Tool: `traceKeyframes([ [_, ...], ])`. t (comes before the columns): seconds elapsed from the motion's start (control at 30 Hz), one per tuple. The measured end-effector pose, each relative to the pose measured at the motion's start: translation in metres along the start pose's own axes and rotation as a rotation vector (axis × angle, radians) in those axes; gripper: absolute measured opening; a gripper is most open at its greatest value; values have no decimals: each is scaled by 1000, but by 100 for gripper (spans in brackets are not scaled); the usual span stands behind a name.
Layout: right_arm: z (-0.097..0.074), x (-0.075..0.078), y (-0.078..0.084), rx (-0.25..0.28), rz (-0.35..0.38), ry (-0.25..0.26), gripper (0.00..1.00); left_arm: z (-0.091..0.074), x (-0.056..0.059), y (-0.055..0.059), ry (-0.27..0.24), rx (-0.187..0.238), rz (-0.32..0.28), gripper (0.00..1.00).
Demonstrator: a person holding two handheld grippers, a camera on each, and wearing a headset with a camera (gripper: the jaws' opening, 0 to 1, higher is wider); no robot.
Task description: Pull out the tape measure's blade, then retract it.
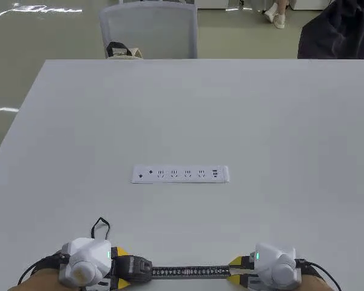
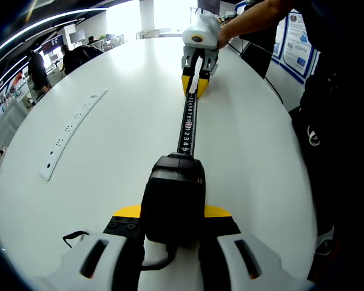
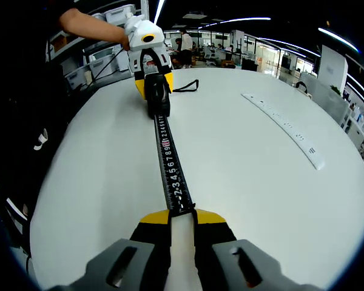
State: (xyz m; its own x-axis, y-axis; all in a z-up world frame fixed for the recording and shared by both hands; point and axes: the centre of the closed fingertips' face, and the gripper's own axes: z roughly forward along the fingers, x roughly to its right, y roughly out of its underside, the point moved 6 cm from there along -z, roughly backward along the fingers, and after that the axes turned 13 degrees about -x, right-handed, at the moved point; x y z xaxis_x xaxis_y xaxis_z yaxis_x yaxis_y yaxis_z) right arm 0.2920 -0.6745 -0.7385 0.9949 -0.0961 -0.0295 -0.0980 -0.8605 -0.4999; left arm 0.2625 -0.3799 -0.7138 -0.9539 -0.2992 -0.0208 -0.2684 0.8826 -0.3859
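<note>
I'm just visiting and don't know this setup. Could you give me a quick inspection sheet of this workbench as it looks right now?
Surface: white table, with a power strip set flat in its middle.
Job's things: black tape measure case; its blade lies stretched along the near edge.
Clutter: a black cord loop lies beside the case.
Grippers: left gripper is shut on the case; right gripper is shut on the blade's end.
Cables: black cables trail from the back of each gripper.
Surroundings: grey chair at the far edge; a person's feet beyond it.
</note>
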Motion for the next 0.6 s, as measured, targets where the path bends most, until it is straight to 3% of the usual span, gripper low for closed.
traceKeyframes([
  [0.6, 5, -5, -7, -30, -17, 21, 20, 0, 1, 1, -29, -9, 41, 31],
])
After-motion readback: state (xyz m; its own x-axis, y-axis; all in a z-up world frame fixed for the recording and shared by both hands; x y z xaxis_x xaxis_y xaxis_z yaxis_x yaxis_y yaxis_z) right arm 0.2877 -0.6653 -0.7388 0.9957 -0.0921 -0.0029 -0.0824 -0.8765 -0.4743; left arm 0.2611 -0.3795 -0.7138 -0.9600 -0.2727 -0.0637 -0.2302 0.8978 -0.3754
